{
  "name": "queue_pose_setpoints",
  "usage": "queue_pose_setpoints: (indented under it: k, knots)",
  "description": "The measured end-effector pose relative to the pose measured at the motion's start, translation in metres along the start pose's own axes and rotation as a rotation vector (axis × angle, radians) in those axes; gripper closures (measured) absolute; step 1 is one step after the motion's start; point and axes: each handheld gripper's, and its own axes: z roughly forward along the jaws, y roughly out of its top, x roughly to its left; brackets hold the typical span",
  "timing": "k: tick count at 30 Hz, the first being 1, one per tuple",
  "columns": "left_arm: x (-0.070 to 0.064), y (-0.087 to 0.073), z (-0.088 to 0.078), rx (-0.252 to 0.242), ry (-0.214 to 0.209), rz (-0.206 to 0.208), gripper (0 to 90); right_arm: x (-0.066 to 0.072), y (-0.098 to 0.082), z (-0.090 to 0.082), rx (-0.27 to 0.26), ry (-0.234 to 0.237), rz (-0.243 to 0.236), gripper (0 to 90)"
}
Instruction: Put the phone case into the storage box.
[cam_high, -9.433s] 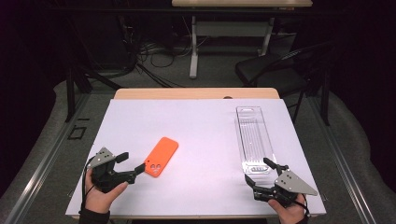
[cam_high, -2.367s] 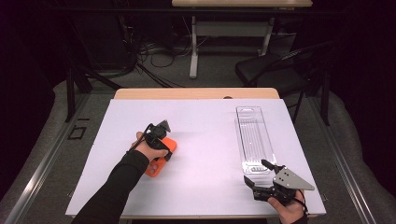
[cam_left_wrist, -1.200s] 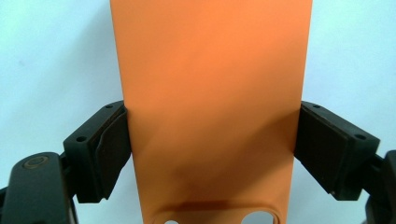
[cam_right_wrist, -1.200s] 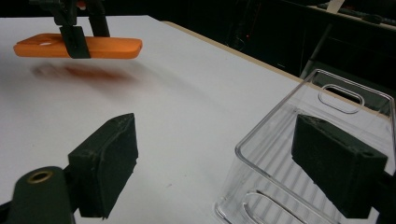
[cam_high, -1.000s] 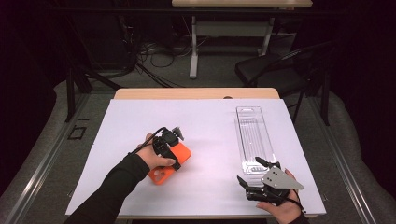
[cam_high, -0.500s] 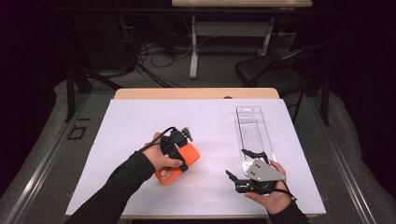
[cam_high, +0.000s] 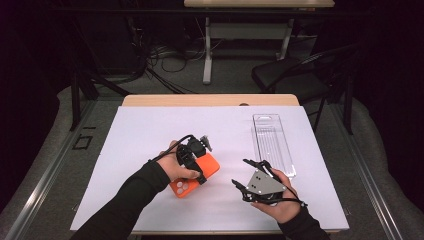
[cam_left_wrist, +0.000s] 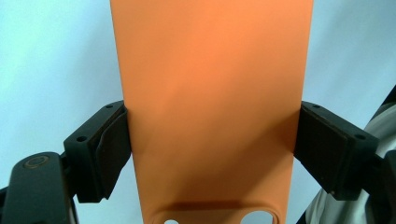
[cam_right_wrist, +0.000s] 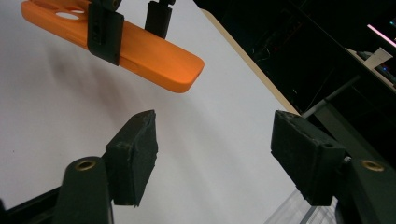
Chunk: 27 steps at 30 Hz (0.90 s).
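An orange phone case (cam_high: 196, 175) is clamped across its width by the left claw (cam_high: 192, 159), the pads being pressed on its two long edges (cam_left_wrist: 212, 93). In the right gripper view the case (cam_right_wrist: 140, 46) is seen lifted clear of the white table (cam_high: 150, 130), tilted, with a shadow cast beneath it. The right claw (cam_high: 250, 175) is held just beside the case, pointing towards it; its jaws have just been closing, yet they stand apart with nothing between them (cam_right_wrist: 212, 154). A clear plastic tray (cam_high: 272, 142) lies on the table, apparently just beyond the right hand (cam_high: 280, 200).
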Motion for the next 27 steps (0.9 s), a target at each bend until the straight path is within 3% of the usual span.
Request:
queue_pose_setpoints:
  k: [6, 9, 18, 24, 27]
  knots:
    - [-0.001, 0.002, 0.002, 0.01, -0.011, 0.012, 15.9, 0.003, 0.003, 0.003, 0.022, -0.003, -0.096, 35.6]
    - [-0.001, 0.003, 0.002, 0.017, -0.02, 0.015, 15.9, 0.005, 0.003, 0.006, 0.035, -0.011, -0.166, 37.2]
    - [-0.001, 0.008, 0.003, 0.03, -0.03, 0.016, 15.9, 0.011, 0.003, 0.012, 0.075, 0.016, -0.259, 43.0]
    - [0.0, 0.009, 0.004, 0.04, -0.038, 0.017, 15.9, 0.016, 0.005, 0.015, 0.107, 0.018, -0.359, 46.6]
    - [0.0, 0.01, 0.004, 0.04, -0.044, 0.019, 15.9, 0.016, 0.006, 0.017, 0.107, 0.023, -0.372, 46.6]
